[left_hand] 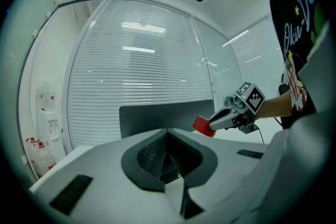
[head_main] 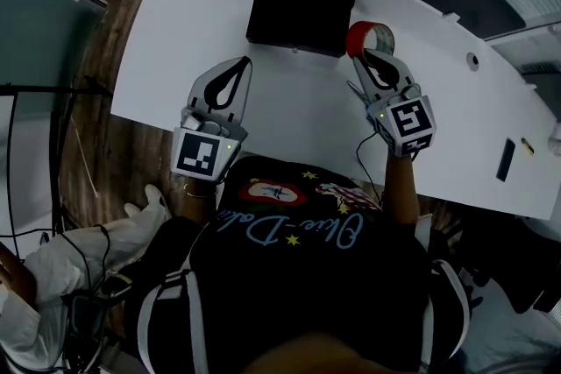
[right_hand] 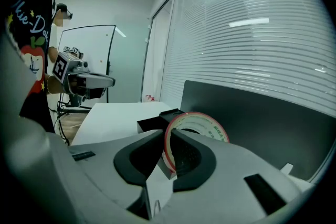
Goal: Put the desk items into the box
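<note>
1. The right gripper [right_hand: 168, 157] had its jaws partly closed on the wall of a red tape roll [right_hand: 197, 123]. One pad sat inside the ring and one outside, and the roll stood on edge above the jaw tips.
2. The left gripper [left_hand: 167, 157] had its jaws together with nothing between them. It was held above the near part of the white table [head_main: 193, 31].
3. In the head view the tape roll [head_main: 359, 38] was in the air just right of the black box [head_main: 298, 13], not yet over it.
4. To do this step well, the right gripper [head_main: 372, 57] probably needed to carry the roll across the box's right wall with the grip firm. Releasing low inside would keep a roll on edge from rolling or bouncing out.
5. The left gripper [head_main: 230, 83] was well placed to steady the box if it slid.
6. The box was the only container in view. It seemed to be in two dark parts, perhaps a base and a lid, and its inside was too dark to show any contents.
</note>
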The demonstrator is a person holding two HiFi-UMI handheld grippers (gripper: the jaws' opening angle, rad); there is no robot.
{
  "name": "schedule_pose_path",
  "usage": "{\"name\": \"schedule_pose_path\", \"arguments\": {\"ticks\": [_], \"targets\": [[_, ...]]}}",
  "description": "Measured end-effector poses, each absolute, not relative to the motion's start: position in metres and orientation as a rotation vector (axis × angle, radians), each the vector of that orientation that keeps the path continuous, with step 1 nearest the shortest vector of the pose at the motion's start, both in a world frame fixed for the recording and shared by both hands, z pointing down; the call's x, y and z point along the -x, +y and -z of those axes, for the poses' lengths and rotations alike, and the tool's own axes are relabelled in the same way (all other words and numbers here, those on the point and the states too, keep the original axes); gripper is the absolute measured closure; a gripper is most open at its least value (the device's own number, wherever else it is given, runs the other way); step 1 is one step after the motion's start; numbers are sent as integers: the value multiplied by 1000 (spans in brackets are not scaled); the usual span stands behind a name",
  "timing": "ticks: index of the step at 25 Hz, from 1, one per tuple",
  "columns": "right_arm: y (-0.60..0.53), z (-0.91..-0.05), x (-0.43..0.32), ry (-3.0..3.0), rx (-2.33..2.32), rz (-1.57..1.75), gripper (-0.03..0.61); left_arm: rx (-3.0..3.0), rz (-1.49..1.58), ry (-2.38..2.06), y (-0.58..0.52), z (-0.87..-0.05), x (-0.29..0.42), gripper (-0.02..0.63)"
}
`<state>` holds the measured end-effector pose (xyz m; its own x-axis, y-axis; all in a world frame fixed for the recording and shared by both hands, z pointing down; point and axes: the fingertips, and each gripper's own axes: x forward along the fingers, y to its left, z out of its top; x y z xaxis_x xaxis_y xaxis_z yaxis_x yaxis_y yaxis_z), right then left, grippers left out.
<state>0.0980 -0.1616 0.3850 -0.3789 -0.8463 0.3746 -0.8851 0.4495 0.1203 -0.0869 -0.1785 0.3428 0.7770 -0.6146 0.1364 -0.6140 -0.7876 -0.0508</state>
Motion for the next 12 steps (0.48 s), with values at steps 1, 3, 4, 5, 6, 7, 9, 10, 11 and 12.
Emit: {"name": "schedule_pose_path", "arguments": {"ticks": [1, 3, 4, 5, 6, 7, 9, 10, 11, 12], "targets": [[-165, -386, -94, -2323, -1458, -141, 531, 2963, 227, 1021, -182, -344, 90, 617], [-173, -389, -85, -2326, -1441, -142, 531, 2971, 226, 1022, -189, -345, 96, 617], [-176, -390, -80, -2328, -1433, -144, 531, 2973, 227, 1021, -192, -345, 100, 617], [-180, -392, -75, -2331, -1423, -147, 531, 2973, 228, 1021, -196, -346, 102, 617], [-184, -393, -70, -2331, -1410, -149, 531, 2972, 226, 1020, -199, -346, 105, 617], [-187, -396, -65, -2330, -1393, -148, 531, 2972, 224, 1021, -202, -346, 109, 617], [-195, -399, -54, -2321, -1350, -142, 530, 2971, 224, 1029, -208, -346, 116, 617], [-200, -401, -49, -2324, -1338, -146, 531, 2971, 227, 1036, -212, -347, 120, 617], [-205, -402, -43, -2333, -1334, -159, 531, 2970, 233, 1045, -215, -348, 125, 617], [-210, -403, -38, -2341, -1330, -170, 531, 2970, 241, 1055, -219, -350, 130, 617]]}}
